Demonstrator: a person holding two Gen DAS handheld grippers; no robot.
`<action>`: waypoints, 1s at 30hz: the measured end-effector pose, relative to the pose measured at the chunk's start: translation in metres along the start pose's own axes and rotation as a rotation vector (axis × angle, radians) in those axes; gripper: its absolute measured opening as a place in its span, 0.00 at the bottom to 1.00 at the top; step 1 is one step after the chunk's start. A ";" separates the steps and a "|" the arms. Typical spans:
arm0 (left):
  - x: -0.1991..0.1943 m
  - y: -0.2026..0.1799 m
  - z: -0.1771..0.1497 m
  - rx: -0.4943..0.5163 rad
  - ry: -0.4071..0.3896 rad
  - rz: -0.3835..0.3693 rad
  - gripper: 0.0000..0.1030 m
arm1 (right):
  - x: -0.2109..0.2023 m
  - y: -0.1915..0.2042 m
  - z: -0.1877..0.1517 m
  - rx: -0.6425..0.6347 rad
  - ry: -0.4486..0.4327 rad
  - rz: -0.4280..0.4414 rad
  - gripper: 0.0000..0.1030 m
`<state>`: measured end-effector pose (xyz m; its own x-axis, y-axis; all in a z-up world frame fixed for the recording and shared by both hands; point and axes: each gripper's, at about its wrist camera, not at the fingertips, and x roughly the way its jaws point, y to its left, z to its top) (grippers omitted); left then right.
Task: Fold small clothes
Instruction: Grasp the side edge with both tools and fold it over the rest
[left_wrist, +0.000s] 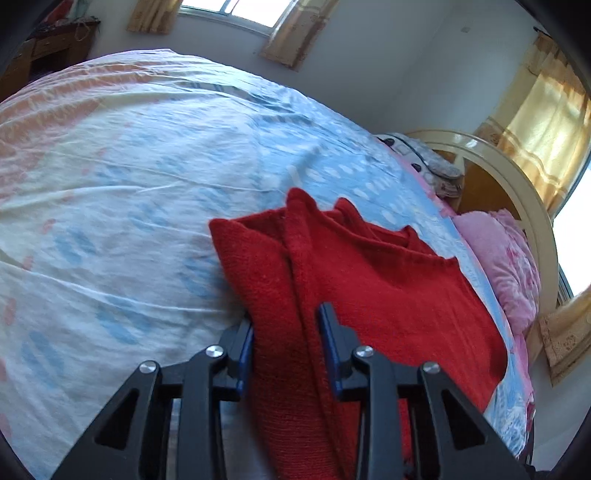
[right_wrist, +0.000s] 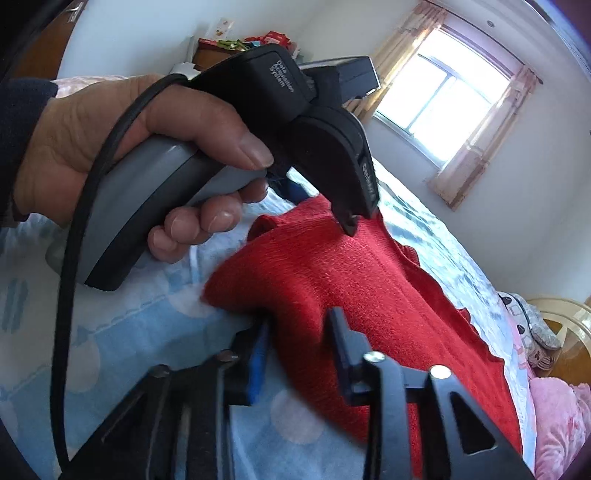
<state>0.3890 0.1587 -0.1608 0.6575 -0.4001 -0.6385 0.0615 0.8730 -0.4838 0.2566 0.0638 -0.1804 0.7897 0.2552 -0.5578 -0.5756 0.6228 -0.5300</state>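
A red knitted sweater lies partly folded on the bed, and also fills the middle of the right wrist view. My left gripper has a bunched fold of the sweater between its blue-padded fingers and is shut on it. It also shows from outside in the right wrist view, held in a hand, its tip on the sweater's far edge. My right gripper holds the near edge of the sweater between its fingers.
The bed sheet is pale with blue and pink patterns. A pink pillow and the cream headboard lie at the right. Curtained windows are behind. A cluttered cabinet stands beyond the bed.
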 end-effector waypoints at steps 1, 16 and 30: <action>-0.001 0.001 0.001 -0.003 -0.004 -0.009 0.27 | -0.001 0.001 0.001 -0.002 0.003 0.000 0.18; -0.013 0.013 0.003 -0.185 -0.001 -0.138 0.18 | -0.030 -0.038 -0.010 0.120 -0.032 0.089 0.10; -0.030 -0.032 0.024 -0.195 -0.060 -0.210 0.16 | -0.059 -0.083 -0.027 0.272 -0.118 0.093 0.08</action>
<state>0.3854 0.1499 -0.1121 0.6893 -0.5438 -0.4786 0.0590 0.7006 -0.7111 0.2519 -0.0225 -0.1209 0.7644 0.3945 -0.5099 -0.5814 0.7636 -0.2808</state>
